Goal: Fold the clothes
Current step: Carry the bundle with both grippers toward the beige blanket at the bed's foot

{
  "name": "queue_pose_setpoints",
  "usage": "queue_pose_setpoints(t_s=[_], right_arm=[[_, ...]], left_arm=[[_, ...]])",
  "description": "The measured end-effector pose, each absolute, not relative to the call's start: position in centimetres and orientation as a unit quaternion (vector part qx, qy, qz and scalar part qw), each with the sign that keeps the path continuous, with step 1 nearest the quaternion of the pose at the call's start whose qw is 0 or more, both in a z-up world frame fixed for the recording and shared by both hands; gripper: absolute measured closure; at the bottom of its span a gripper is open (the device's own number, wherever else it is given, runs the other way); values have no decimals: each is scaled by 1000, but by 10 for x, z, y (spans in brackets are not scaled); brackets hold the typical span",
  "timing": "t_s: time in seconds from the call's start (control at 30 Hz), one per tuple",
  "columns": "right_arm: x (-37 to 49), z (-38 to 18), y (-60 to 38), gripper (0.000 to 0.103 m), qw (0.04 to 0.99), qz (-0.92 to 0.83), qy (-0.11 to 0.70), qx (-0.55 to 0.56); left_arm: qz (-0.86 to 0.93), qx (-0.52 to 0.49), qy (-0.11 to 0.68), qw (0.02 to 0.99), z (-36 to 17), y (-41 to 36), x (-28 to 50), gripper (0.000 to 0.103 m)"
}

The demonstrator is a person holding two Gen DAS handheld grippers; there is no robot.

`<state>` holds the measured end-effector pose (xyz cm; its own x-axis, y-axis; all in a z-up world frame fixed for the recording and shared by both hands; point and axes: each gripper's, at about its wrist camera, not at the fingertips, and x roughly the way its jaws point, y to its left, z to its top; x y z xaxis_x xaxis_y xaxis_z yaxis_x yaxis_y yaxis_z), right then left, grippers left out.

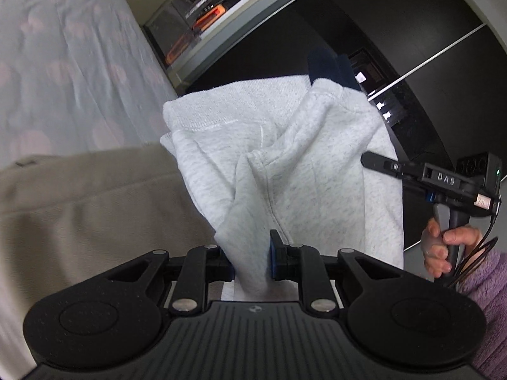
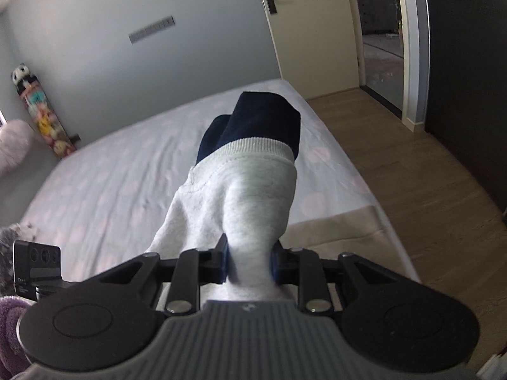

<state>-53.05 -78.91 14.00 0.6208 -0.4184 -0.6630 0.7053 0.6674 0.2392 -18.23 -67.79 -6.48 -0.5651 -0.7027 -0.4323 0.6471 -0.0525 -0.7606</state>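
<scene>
A light grey sweatshirt point(image 1: 285, 164) with a dark navy part point(image 1: 329, 66) hangs in the air between both grippers. My left gripper point(image 1: 252, 259) is shut on a bunched fold of its grey cloth. In the right wrist view the same garment point(image 2: 240, 196) bulges forward, its ribbed hem and navy part point(image 2: 259, 120) on top, with my right gripper point(image 2: 248, 262) shut on the grey fabric. From the left wrist view I see the right gripper's body point(image 1: 443, 180) beside the garment, held by a hand point(image 1: 443, 247) in a purple sleeve.
A bed point(image 2: 111, 183) with a pale dotted sheet lies below and ahead; its beige blanket edge point(image 1: 79, 205) is at the left. Wood floor point(image 2: 427, 190), a dark wardrobe point(image 2: 469, 79) and an open door stand to the right. A skateboard point(image 2: 41, 114) leans on the wall.
</scene>
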Motion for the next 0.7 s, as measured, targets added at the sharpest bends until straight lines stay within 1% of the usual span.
queue_pose_setpoints(t_s=[0.13,0.27,0.37,0.5,0.57,0.67,0.7], right_arm=[[-534,125,-842,76,853,-328,333,234],[-531,100,-894,76,842,-330,362,226],[-526,68,-927,76,828,-336,388,226],[-528,22,-951,75,805,-364,402,241],[-530,3,-958,72,796,-377,402,249],[-533,-18,-966,65,782,-398,401,264],[-534,-23,-968,60,777,-406,400,267]], left_arm=[[-714,-25,527,461,-87,-717,-197,87],[-707,-4,530,468,-104,-751,-202,87],[-700,10,536,471,-122,-771,-202,87],[-701,33,535,471,-137,-794,-208,87],[-704,43,529,471,-140,-799,-209,87],[-706,57,529,467,-142,-804,-209,86],[-706,60,531,465,-141,-803,-208,85]])
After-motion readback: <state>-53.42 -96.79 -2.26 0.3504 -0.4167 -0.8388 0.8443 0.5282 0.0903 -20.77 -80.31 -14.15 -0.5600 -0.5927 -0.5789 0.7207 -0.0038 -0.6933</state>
